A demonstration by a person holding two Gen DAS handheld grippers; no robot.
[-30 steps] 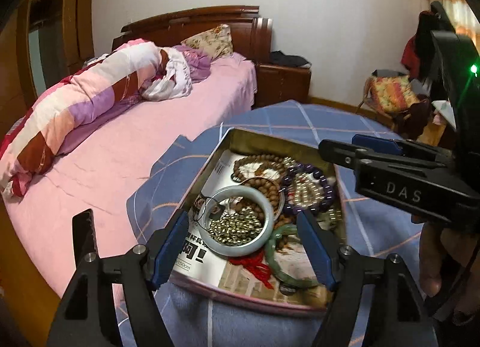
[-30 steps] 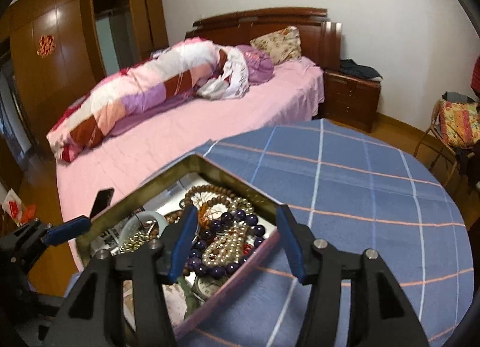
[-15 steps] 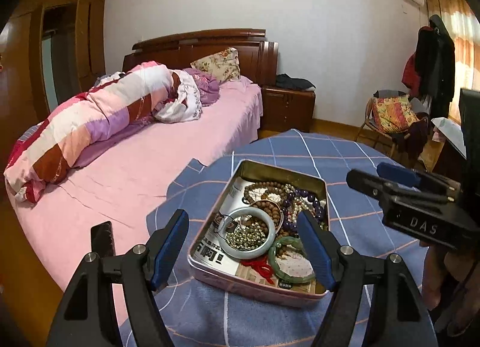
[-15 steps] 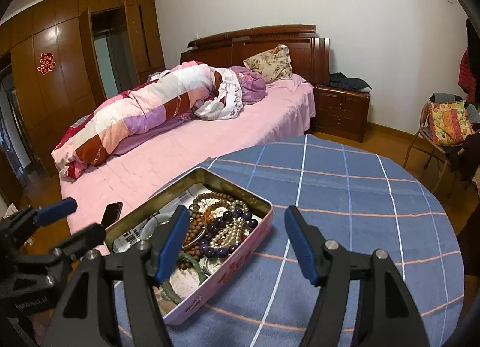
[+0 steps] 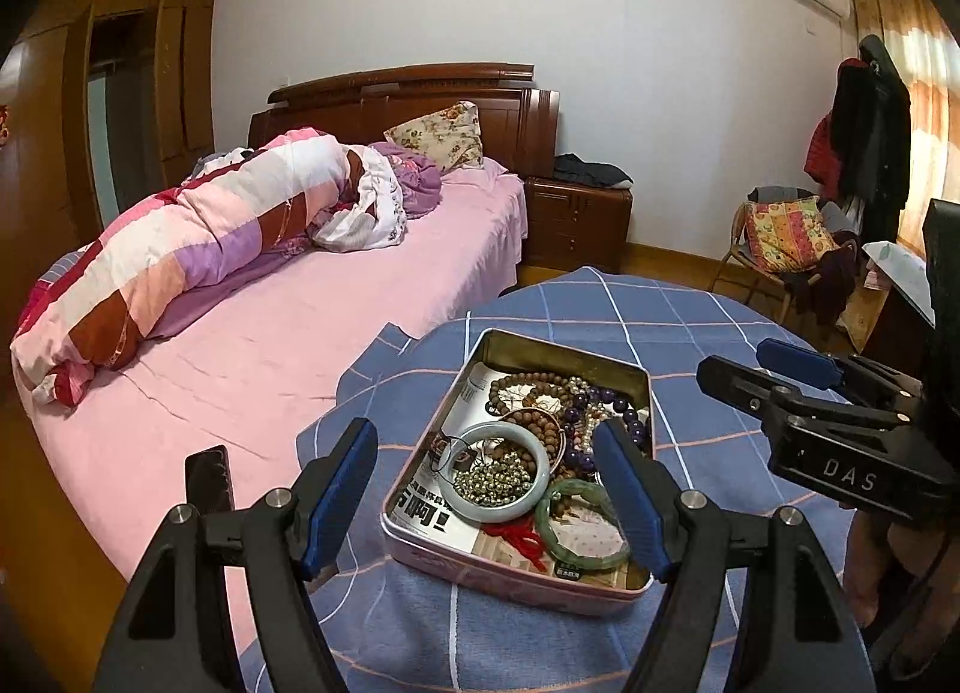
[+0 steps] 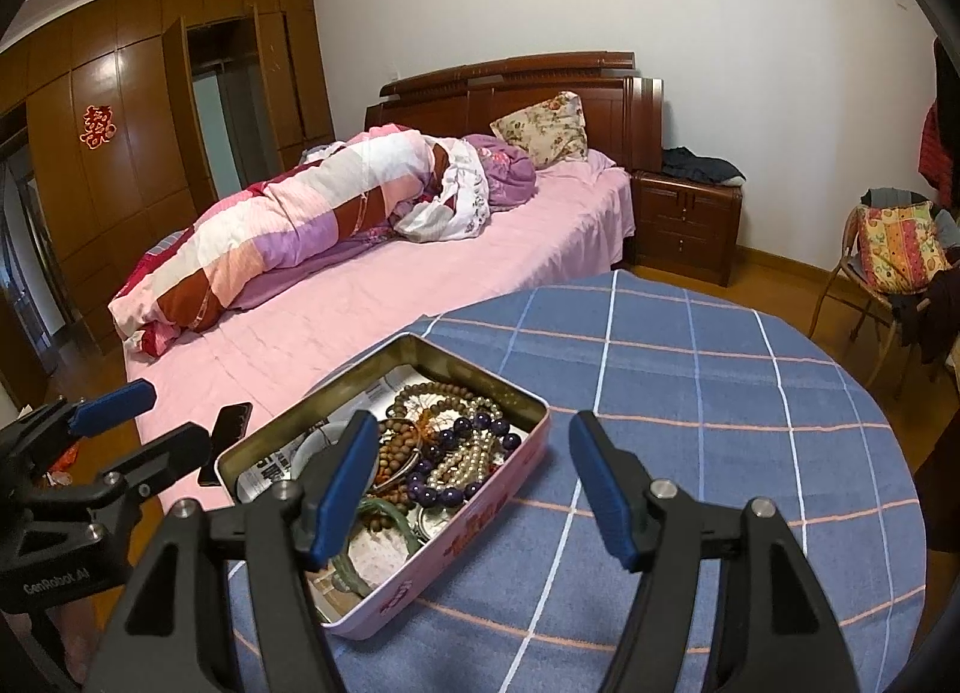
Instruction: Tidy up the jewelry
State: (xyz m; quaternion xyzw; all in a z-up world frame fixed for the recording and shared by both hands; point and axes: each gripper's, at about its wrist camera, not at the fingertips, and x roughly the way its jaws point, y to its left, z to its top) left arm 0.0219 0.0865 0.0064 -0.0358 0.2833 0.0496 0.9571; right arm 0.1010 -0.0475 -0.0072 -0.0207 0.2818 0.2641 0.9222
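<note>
We hold our left gripper and right gripper wide apart and empty above the tin, where all the jewelry lies piled, ready to pick

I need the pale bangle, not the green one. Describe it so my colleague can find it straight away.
On the blue checked tablecloth stands an open pink tin full of beads. The pale bangle lies near its front, ringing a heap of small metallic beads. The green bangle beside it is darker and thinner.
</note>
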